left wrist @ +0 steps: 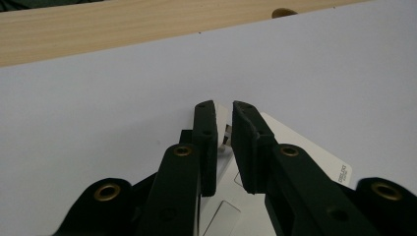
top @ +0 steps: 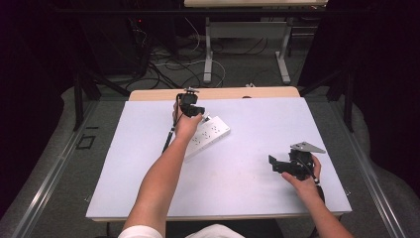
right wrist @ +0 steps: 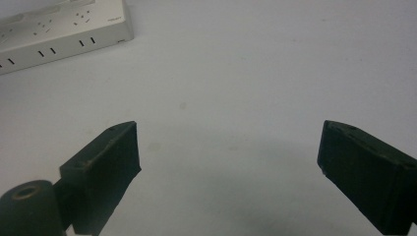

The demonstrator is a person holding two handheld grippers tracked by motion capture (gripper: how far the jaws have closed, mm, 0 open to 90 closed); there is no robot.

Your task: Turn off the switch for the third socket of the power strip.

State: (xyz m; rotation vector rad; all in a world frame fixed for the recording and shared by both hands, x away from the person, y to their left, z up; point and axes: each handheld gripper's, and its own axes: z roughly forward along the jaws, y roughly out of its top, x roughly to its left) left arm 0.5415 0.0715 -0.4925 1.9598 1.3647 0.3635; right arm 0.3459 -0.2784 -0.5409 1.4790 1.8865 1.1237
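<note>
Evidently the step in hand is a grip on something at the far end of the white power strip [top: 207,136], which lies on the pale sheet [top: 124,163] toward the far edge, a little left of centre, angled so one end points to the far right corner. The left gripper [top: 190,110] sits over that far end. In the left gripper view its jaws are drawn nearly together with only a thin gap, and a small metallic piece [left wrist: 228,135] shows in that gap; whether the pads truly pinch it I cannot tell.

To do this well, I judge the hand should keep the jaws square to the strip's end and close gently, since the part is small and could slip sideways. Pulling or pushing should run along the strip's length, or the light body may slide across the smooth sheet.

The right gripper [top: 289,164] rests near the right edge, closer to the near side, jaws spread wide and empty, well apart from the strip. It could steady the near end of the strip.
</note>
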